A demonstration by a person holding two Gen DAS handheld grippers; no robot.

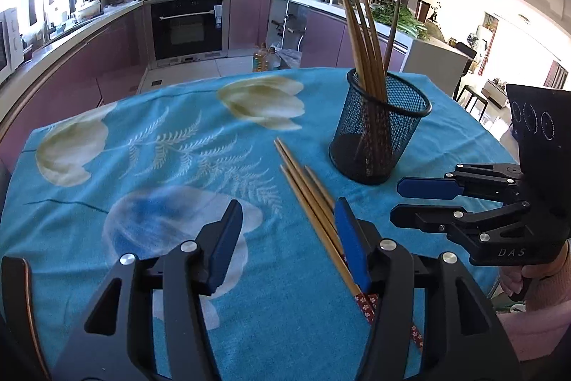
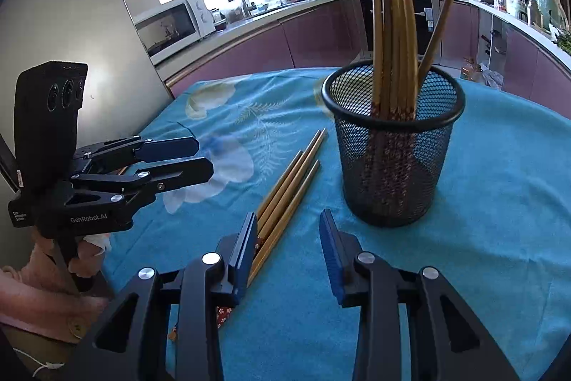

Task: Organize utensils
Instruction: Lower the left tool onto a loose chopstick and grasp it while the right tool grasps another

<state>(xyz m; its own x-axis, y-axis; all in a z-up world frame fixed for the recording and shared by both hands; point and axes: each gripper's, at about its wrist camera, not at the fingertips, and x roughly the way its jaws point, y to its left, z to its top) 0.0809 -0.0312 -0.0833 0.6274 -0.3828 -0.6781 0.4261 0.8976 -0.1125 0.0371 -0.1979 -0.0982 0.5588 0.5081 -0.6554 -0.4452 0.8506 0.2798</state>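
Bamboo chopsticks (image 2: 289, 188) lie beside the mesh cup (image 2: 392, 152), pointing toward it; both grippers empty, jaws apart, left gripper (image 1: 285, 238) and right gripper (image 2: 289, 249) equally near

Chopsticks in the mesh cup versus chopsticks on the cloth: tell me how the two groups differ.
The chopsticks in the cup stand nearly upright, leaning on the rim of the black mesh cup; the chopsticks on the cloth lie flat, side by side. The cup group fans apart at the tips; the cloth group stays bunched. Both groups are light wood with red patterned ends.
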